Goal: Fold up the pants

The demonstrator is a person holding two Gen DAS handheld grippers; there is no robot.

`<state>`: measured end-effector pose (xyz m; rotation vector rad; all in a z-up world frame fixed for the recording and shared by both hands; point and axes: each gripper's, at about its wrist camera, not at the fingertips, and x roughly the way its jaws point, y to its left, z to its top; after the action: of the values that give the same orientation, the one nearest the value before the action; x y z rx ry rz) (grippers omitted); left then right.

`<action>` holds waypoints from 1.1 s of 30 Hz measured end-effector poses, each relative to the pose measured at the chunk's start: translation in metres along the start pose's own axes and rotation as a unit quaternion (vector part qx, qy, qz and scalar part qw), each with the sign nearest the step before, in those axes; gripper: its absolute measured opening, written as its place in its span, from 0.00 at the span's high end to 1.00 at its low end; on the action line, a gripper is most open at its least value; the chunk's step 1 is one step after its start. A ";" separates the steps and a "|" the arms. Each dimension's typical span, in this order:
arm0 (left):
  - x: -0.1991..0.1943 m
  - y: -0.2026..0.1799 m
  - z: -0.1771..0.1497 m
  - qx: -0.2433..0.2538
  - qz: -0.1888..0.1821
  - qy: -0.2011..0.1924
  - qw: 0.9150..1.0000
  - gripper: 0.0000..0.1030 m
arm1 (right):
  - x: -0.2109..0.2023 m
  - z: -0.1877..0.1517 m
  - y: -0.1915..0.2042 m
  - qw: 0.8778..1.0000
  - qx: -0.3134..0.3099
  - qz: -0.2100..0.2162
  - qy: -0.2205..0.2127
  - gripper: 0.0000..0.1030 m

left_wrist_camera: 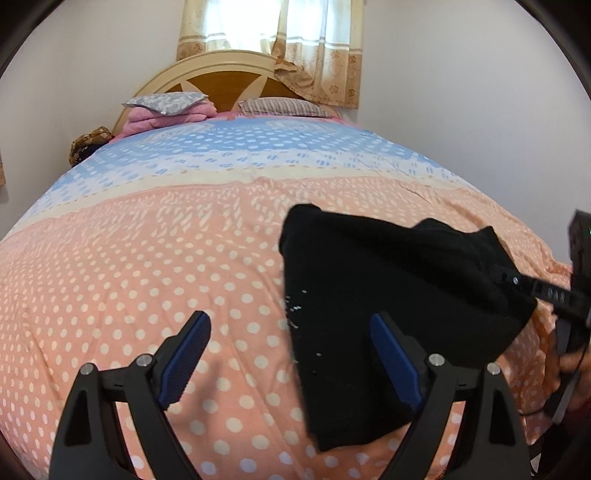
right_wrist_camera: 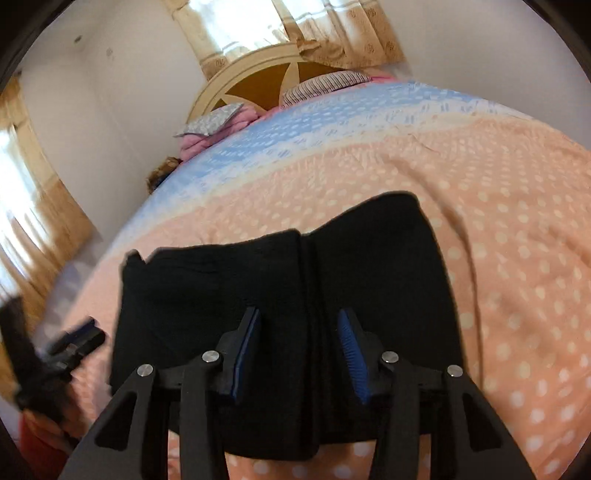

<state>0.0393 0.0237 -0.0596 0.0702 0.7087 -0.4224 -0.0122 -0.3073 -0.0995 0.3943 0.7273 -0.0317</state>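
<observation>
Black pants [left_wrist_camera: 388, 288] lie folded into a compact block on the peach dotted bedspread [left_wrist_camera: 129, 277], at the right in the left wrist view. My left gripper [left_wrist_camera: 290, 317] is open wide just above the bedspread. Its right finger is over the pants' near left edge, and nothing is between the pads. In the right wrist view the pants [right_wrist_camera: 240, 280] fill the middle, with a fold line running up them. My right gripper [right_wrist_camera: 299, 313] hovers over their near part, jaws apart and pads clear of the cloth. One of its fingers [left_wrist_camera: 535, 286] shows at the pants' right edge.
The bedspread [right_wrist_camera: 498, 221] turns blue and white towards the headboard [left_wrist_camera: 221, 79]. Pillows [left_wrist_camera: 166, 101] and a pink blanket are piled there. A curtained window [left_wrist_camera: 269, 26] is behind the bed and a second curtain [right_wrist_camera: 44, 206] hangs at the left. The left gripper shows blurred at the lower left [right_wrist_camera: 77, 339].
</observation>
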 end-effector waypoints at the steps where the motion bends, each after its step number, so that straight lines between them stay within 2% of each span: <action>1: 0.003 0.003 0.000 -0.005 0.002 0.003 1.000 0.11 | -0.001 -0.004 0.006 1.000 -0.008 -0.010 -0.009 0.56; 3: 0.008 0.006 -0.002 -0.017 0.001 0.012 1.000 0.11 | 0.002 -0.007 0.014 0.999 -0.015 -0.027 -0.009 0.57; 5: 0.012 0.009 -0.005 -0.029 -0.004 0.021 0.999 0.11 | 0.002 -0.007 0.019 0.999 -0.028 -0.038 -0.005 0.63; 6: 0.012 0.009 -0.005 -0.030 -0.006 0.022 0.999 0.11 | 0.000 -0.008 0.021 0.999 -0.028 -0.032 -0.001 0.76; 7: 0.011 0.010 -0.005 -0.030 -0.005 0.021 0.999 0.11 | -0.001 -0.005 0.023 0.999 -0.025 -0.022 0.003 0.78; 10: 0.006 0.012 -0.001 -0.031 0.002 0.009 0.999 0.11 | -0.009 0.002 0.038 0.997 -0.068 -0.039 -0.002 0.80; 14: 0.000 0.016 0.005 -0.038 0.010 -0.002 0.999 0.11 | -0.044 0.026 0.053 0.991 -0.116 -0.045 -0.048 0.80; 16: -0.001 0.015 0.007 -0.038 0.014 -0.005 0.999 0.11 | -0.059 0.036 0.058 0.984 -0.147 -0.067 -0.069 0.80; 17: 0.000 0.014 0.008 -0.037 0.015 -0.006 0.999 0.11 | -0.064 0.039 0.057 0.978 -0.169 -0.092 -0.079 0.80; 19: 0.002 0.010 0.009 -0.033 0.013 -0.005 0.999 0.11 | -0.059 0.038 0.045 0.973 -0.181 -0.124 -0.070 0.80; 24: 0.014 -0.009 0.014 -0.006 0.015 0.000 1.000 0.11 | -0.008 0.017 -0.005 0.975 -0.162 -0.151 -0.001 0.79; 26: 0.014 -0.017 0.018 0.012 0.018 -0.005 1.000 0.11 | -0.009 0.014 -0.012 0.977 -0.156 -0.145 -0.029 0.74; 28: 0.013 -0.025 0.023 0.030 0.015 -0.015 0.999 0.11 | -0.014 0.018 -0.018 0.981 -0.138 -0.136 -0.029 0.66; 31: 0.010 -0.031 0.036 0.041 0.010 -0.034 0.999 0.11 | -0.032 0.029 -0.027 0.989 -0.091 -0.114 -0.028 0.64; 33: 0.010 -0.034 0.045 0.036 0.005 -0.046 0.998 0.11 | -0.058 0.034 -0.031 0.990 -0.060 -0.110 -0.069 0.64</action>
<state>0.0599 -0.0204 -0.0295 0.1219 0.6026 -0.4387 -0.0389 -0.3546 -0.0492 0.1930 0.6289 -0.2205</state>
